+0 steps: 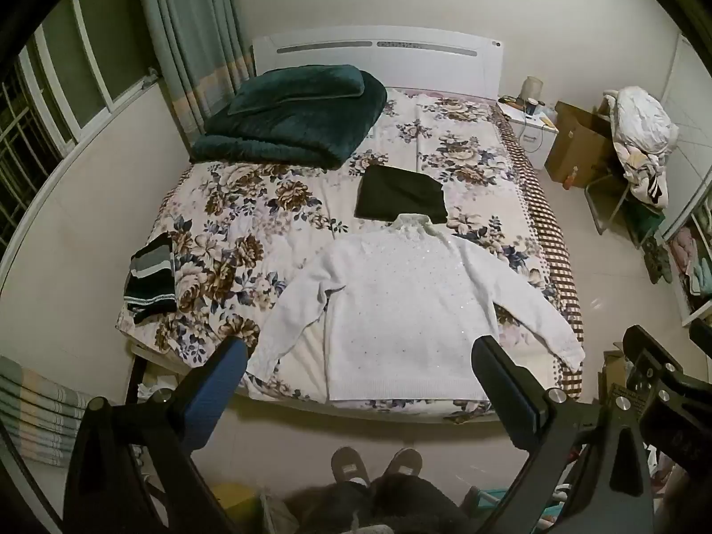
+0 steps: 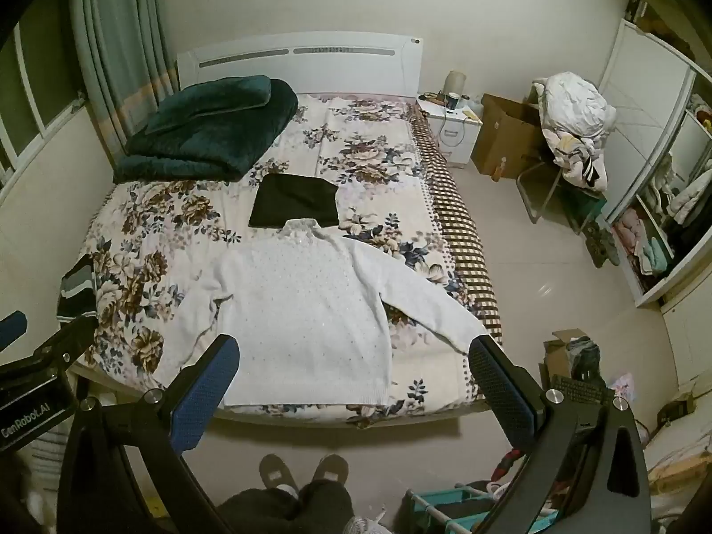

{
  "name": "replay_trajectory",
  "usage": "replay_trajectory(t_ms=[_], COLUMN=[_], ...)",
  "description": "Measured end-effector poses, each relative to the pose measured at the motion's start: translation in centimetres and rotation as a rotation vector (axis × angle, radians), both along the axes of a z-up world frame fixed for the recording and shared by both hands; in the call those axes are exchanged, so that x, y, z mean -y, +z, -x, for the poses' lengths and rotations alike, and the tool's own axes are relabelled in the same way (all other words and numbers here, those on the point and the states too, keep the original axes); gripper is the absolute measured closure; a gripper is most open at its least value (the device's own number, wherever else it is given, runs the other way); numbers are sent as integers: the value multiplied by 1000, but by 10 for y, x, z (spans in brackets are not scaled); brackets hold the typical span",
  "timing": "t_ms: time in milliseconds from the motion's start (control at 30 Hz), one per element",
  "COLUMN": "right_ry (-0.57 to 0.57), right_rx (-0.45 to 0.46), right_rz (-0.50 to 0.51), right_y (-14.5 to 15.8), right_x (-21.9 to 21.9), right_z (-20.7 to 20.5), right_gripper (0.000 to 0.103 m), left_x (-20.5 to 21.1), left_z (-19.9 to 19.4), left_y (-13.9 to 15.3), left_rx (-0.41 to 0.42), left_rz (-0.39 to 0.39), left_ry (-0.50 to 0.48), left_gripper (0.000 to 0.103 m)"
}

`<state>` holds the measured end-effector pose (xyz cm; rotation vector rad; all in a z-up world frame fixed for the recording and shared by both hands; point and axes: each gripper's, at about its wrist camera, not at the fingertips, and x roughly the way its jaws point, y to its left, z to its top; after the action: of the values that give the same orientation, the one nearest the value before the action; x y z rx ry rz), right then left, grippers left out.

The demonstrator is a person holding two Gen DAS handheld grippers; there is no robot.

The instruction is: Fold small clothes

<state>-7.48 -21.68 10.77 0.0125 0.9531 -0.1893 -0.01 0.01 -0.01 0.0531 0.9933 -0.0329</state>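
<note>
Standing at the foot of the bed (image 1: pixel 249 204), I see the white sweater (image 1: pixel 400 311) spread flat near the front edge, sleeves out, not folded yet. Black garment (image 1: pixel 402 198) beyond its collar looks already folded; striped one (image 1: pixel 151 278) waits at the bed's left edge. Left gripper (image 1: pixel 360 382) and right gripper (image 2: pixel 356 378) both spread wide, holding nothing, above the hem.

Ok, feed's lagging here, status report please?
Left gripper and right gripper open, above bed edge. White sweater spread flat, unfolded. Black folded garment touches its collar.
</note>
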Motion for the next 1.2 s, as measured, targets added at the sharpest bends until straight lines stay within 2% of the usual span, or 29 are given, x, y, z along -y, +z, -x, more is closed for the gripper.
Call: replay_trajectory(t_ms=[1200], right_ry=[-1], right_rx=[6], right_rz=[4], right_y=[3], right_x=[-1], right_z=[-3], right_gripper=[0], left_x=[0], left_z=[0], left_y=[1], left_rx=[6], left_rz=[0], left_ry=[-1], left_gripper=[0])
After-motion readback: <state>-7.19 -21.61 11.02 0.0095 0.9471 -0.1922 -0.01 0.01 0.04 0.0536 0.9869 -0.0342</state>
